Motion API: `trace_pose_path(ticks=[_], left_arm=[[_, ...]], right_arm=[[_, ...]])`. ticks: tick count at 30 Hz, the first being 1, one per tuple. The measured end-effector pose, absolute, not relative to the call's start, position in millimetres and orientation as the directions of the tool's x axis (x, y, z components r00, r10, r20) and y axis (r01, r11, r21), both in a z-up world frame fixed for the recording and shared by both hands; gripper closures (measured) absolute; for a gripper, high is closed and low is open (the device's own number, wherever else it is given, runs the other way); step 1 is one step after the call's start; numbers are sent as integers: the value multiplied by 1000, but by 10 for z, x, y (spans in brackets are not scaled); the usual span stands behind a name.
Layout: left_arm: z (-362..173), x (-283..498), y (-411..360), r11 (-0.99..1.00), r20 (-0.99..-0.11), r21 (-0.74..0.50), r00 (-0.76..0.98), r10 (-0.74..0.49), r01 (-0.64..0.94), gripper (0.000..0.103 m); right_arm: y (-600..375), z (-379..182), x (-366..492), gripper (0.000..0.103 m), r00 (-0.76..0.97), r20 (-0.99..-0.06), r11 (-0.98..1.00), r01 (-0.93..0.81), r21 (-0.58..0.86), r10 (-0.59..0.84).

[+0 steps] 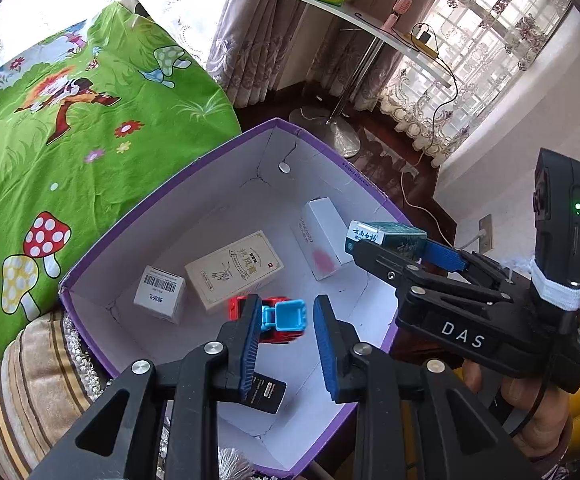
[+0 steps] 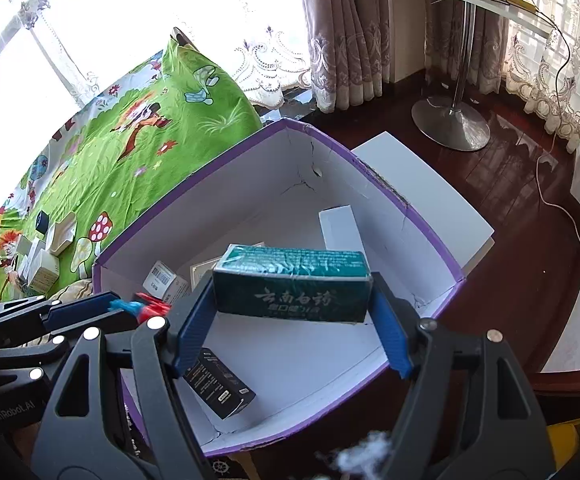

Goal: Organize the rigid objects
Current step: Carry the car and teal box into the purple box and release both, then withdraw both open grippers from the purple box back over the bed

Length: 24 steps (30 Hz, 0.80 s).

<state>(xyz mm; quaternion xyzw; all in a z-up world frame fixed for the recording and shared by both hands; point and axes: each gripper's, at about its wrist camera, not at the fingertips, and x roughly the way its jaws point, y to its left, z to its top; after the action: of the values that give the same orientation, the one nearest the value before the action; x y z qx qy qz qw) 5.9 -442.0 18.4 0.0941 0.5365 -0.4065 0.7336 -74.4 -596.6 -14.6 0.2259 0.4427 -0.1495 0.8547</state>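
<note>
Both hands are over the purple storage box [image 2: 429, 236] now. The right gripper [image 2: 291, 320] has the green carton [image 2: 291, 284] pinched end to end, and it looks light, stiff cardboard with slick wrap, so the ends seem the best hold. The left gripper [image 1: 284, 332] is clamped on a small red-and-blue toy [image 1: 286, 316], hard plastic, probably fiddly.
</note>
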Motion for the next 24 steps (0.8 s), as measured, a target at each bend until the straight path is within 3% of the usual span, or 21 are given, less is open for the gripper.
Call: trace_pose_path(ticks=[10,19,24], left_arm=[[174,114,-4316,676,-864,-315,94,-494,666,73],[321,121,-3725,721,-835,-346,154,-528,600,73],[436,113,-3205,776,-824,-323,242,-512,542,63]], right_arm=[[-5953,-130,-757,23,557,-829,852,456,257,-48],[-5788,17,-716,20,569,-822,873,414,259,-26],[-5531,126,-625,19,582,-813,901,350,257,5]])
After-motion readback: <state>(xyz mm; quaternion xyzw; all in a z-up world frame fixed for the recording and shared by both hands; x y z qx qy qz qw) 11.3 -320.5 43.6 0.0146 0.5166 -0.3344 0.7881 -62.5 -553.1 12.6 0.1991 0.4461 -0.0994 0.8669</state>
